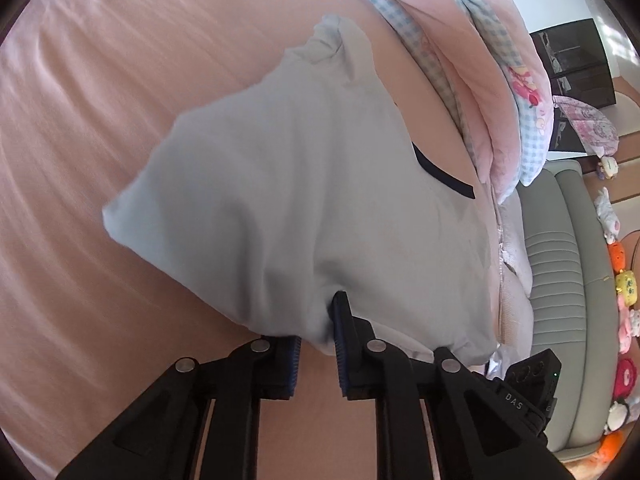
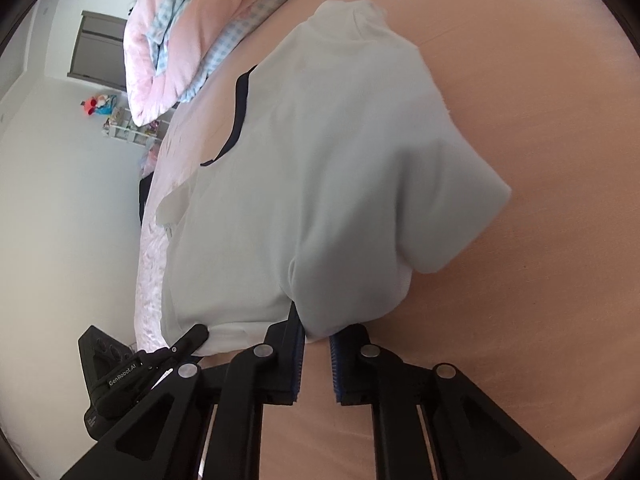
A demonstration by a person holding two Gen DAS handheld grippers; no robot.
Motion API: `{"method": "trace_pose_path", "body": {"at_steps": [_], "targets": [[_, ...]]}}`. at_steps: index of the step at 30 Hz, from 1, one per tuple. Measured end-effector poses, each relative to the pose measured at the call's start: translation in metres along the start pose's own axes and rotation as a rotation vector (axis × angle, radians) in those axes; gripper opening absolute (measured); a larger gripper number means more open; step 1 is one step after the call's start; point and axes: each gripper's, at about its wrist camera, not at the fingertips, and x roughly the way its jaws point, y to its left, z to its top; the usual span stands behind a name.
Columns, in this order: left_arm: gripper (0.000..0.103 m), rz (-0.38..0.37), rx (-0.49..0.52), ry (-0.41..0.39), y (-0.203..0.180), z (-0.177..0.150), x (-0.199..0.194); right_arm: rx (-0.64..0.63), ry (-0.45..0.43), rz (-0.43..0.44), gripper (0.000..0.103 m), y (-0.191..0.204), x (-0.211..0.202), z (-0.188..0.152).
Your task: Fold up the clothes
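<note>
A pale white T-shirt [image 1: 304,184] with a dark neckline trim [image 1: 444,176] lies spread on the pink bed sheet [image 1: 92,128]. My left gripper [image 1: 316,330] is shut on a bunch of the shirt's near edge, and the cloth covers its left fingertip. In the right wrist view the same T-shirt [image 2: 328,168] lifts into a fold where my right gripper [image 2: 320,330] is shut on its near edge. The left gripper [image 2: 196,336] shows there too, pinching the hem further left. One sleeve [image 2: 472,208] sticks out to the right.
A pink and blue-checked quilt [image 1: 480,64] is heaped along the far side of the bed, also seen as the quilt [image 2: 168,44]. A grey-green padded bench [image 1: 560,264] and a row of plush toys [image 1: 624,284] stand beyond the bed. The pale floor [image 2: 60,208] lies left of the bed edge.
</note>
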Motion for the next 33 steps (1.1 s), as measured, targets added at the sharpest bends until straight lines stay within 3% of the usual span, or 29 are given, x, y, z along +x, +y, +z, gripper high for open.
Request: {"method": "trace_pose_path", "body": {"at_steps": [3, 6, 9, 11, 16, 20, 24, 26, 29, 30, 31, 32, 33], "targets": [[0.012, 0.008, -0.004, -0.014, 0.01, 0.006, -0.007, 0.023, -0.01, 0.004, 0.007, -0.002, -0.005, 0.0], [0.011, 0.008, -0.014, -0.027, 0.017, 0.008, -0.012, -0.087, -0.074, -0.098, 0.006, 0.01, -0.019, -0.001], [0.01, 0.051, 0.05, -0.053, 0.006, 0.007, -0.018, -0.221, -0.121, -0.205, 0.003, 0.023, -0.028, 0.003], [0.01, 0.086, 0.12, -0.073, -0.006, 0.007, -0.024, -0.233, -0.131, -0.223, 0.003, 0.023, -0.034, 0.007], [0.01, 0.158, 0.256, -0.112, -0.026, 0.007, -0.037, -0.213, -0.132, -0.222, 0.003, 0.01, -0.045, 0.005], [0.011, 0.166, 0.248, -0.041, -0.016, 0.003, -0.03, -0.205, -0.079, -0.213, 0.003, 0.003, -0.044, -0.003], [0.012, 0.132, 0.172, 0.036, 0.007, -0.005, -0.024, -0.127, 0.003, -0.132, 0.006, -0.014, -0.039, -0.009], [0.013, 0.077, 0.08, 0.063, 0.024, -0.003, -0.023, -0.071, 0.018, -0.082, 0.014, -0.026, -0.041, -0.009], [0.021, -0.014, -0.044, 0.084, 0.041, 0.001, -0.025, 0.036, -0.014, 0.037, 0.04, -0.042, -0.049, -0.007], [0.032, -0.033, -0.073, 0.086, 0.044, 0.002, -0.027, 0.065, -0.04, 0.061, 0.047, -0.045, -0.054, -0.007], [0.048, -0.058, -0.092, 0.085, 0.045, 0.004, -0.028, 0.092, -0.066, 0.082, 0.064, -0.049, -0.058, -0.007], [0.056, -0.084, -0.11, 0.083, 0.046, 0.005, -0.03, 0.116, -0.088, 0.095, 0.074, -0.051, -0.061, -0.005], [0.068, -0.11, -0.126, 0.081, 0.046, 0.006, -0.03, 0.14, -0.108, 0.108, 0.075, -0.054, -0.064, -0.004]]}}
